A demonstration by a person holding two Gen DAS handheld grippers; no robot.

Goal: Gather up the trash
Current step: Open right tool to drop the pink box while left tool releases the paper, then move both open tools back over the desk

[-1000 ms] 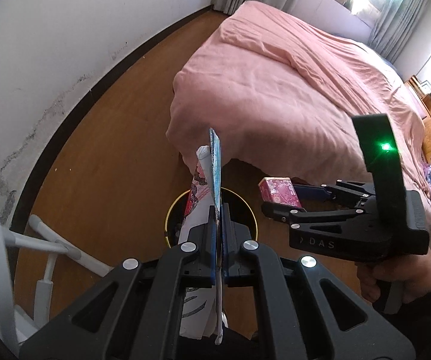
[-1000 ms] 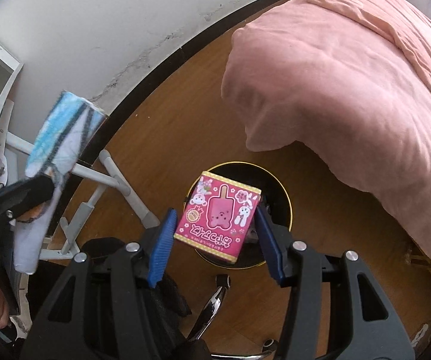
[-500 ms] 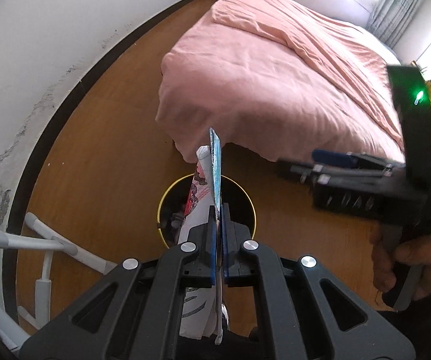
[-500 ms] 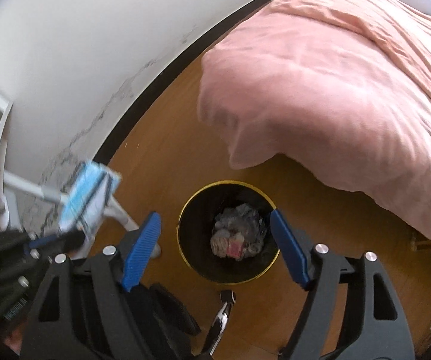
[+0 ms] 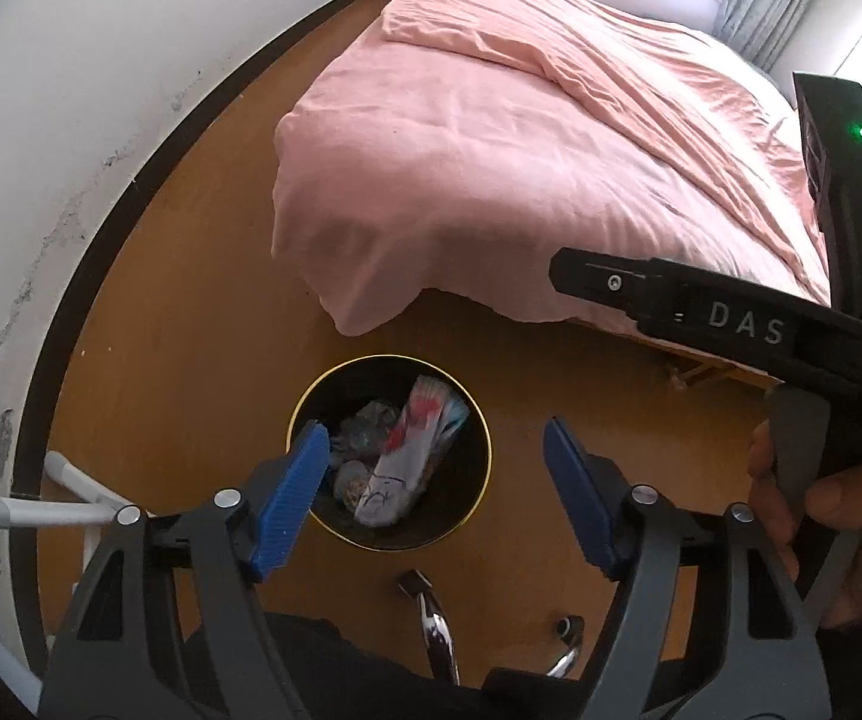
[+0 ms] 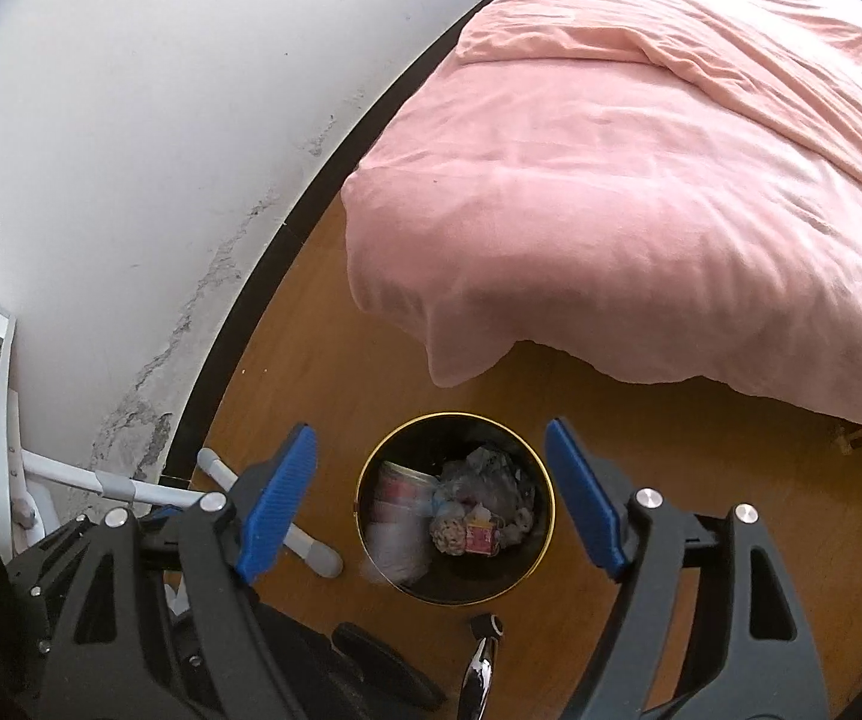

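Observation:
A black trash bin with a gold rim (image 5: 389,357) stands on the wooden floor beside the bed. My left gripper (image 5: 433,435) hangs above it, its jaws opening with nothing between the blue pads. The white, red and blue wrapper (image 5: 413,450) lies inside the bin on crumpled trash. In the right wrist view my right gripper (image 6: 431,433) is open and empty over the same bin (image 6: 454,415). The wrapper (image 6: 395,516) looks blurred there, and a small pink box (image 6: 481,537) lies among the trash. The right gripper's body (image 5: 712,315) shows to the right, held by a hand (image 5: 838,516).
A bed with a pink duvet (image 5: 520,150) overhangs the floor just behind the bin. A white wall with a dark skirting board (image 6: 287,240) runs on the left. White tube legs (image 6: 215,468) and a chrome chair base (image 5: 436,618) stand close to the bin.
My left gripper has opened and the wrapper has dropped into the bin. The pink box left the right gripper earlier and now lies in the bin. Both grippers have shifted over the bin.

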